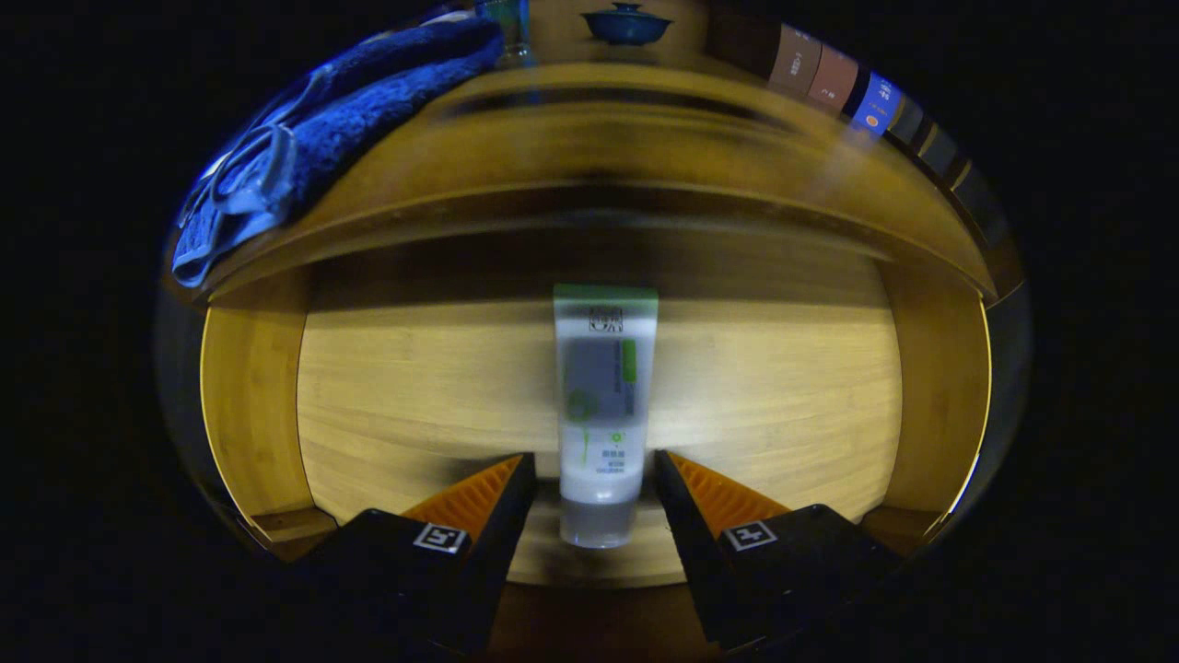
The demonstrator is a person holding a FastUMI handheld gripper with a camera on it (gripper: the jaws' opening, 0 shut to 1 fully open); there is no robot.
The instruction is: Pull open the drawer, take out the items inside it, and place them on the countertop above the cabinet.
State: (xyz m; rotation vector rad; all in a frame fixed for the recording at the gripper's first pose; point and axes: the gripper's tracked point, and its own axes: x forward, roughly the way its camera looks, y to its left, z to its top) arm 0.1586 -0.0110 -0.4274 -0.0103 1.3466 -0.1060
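Right under us the gripper [594, 470] has its two fingers spread apart, one on each side of the tube's [603, 405] cap end, neither one clearly pressing on it. We see the white tube with its green band lying flat on the floor of the open wooden drawer [396, 396], cap toward us and its far end pointing to twelve o'clock. Up on the countertop [645, 120] a blue towel [368, 110] sprawls at ten o'clock, a dark lidded bowl [627, 25] sits at twelve, and packages [834, 78] stand at one o'clock.
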